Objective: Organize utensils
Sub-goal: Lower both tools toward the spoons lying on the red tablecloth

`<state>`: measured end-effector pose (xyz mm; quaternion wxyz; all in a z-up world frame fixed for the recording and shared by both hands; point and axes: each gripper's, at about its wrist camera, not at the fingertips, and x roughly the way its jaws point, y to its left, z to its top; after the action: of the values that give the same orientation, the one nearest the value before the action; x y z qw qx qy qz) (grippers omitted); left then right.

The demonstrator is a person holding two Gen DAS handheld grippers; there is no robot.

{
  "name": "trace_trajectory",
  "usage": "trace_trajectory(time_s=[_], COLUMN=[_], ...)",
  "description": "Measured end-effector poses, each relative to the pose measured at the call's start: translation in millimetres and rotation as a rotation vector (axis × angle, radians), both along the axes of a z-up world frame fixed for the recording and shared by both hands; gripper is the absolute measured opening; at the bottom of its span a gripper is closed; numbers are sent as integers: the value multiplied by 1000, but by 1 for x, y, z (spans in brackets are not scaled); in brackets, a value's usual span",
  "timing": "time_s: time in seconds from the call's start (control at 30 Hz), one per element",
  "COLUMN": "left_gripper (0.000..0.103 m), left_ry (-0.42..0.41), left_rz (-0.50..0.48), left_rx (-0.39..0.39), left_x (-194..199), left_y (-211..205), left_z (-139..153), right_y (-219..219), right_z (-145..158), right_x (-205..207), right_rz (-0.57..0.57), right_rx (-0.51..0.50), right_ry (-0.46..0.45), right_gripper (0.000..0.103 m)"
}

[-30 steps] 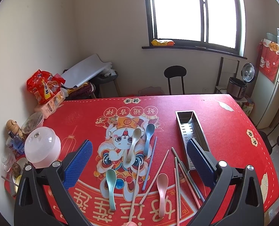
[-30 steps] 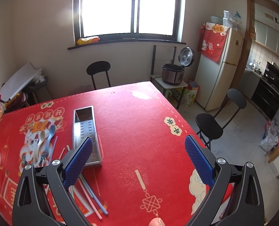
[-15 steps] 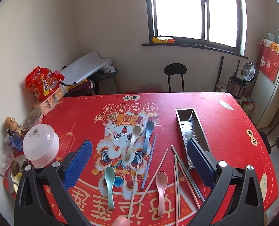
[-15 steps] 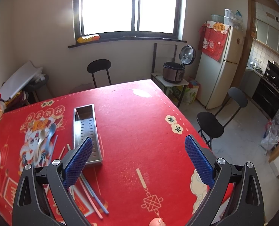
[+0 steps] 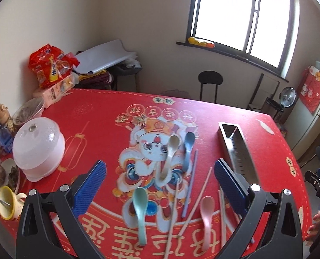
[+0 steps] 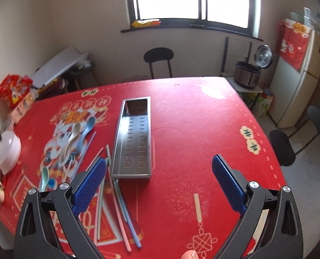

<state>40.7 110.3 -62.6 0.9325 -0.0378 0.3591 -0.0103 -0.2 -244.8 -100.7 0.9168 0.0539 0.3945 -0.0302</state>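
Both grippers hang above the red printed tablecloth (image 6: 192,129) with nothing between their ribbed blue pads, jaws spread wide: the left gripper (image 5: 159,176) over the scattered spoons, the right gripper (image 6: 159,173) over the near end of the long perforated stainless-steel tray (image 6: 134,138). Left of that tray lie a glossy cream spoon (image 5: 169,155), a blue spoon (image 5: 188,149), a mint-green spoon (image 5: 140,209) and a pink spoon (image 5: 206,218), mixed with thin pastel chopsticks (image 6: 116,202). Farther left of the tray stands a translucent white domed food cover (image 5: 38,146).
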Motion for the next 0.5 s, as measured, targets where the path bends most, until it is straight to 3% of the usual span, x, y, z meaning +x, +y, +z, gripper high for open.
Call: trace_trajectory(time_s=[0.23, 0.4, 0.5], left_gripper=[98, 98, 98], left_ry=[134, 228, 251], left_rz=[32, 19, 29], left_rx=[66, 29, 55], left_x=[5, 5, 6], left_y=[26, 36, 39], left_z=[-64, -105, -120], right_y=[38, 75, 89], right_z=[-84, -113, -123], right_x=[27, 38, 45], right_rz=[180, 292, 322], right_rx=[103, 63, 66], right_ry=[228, 312, 353], right_gripper=[95, 95, 95])
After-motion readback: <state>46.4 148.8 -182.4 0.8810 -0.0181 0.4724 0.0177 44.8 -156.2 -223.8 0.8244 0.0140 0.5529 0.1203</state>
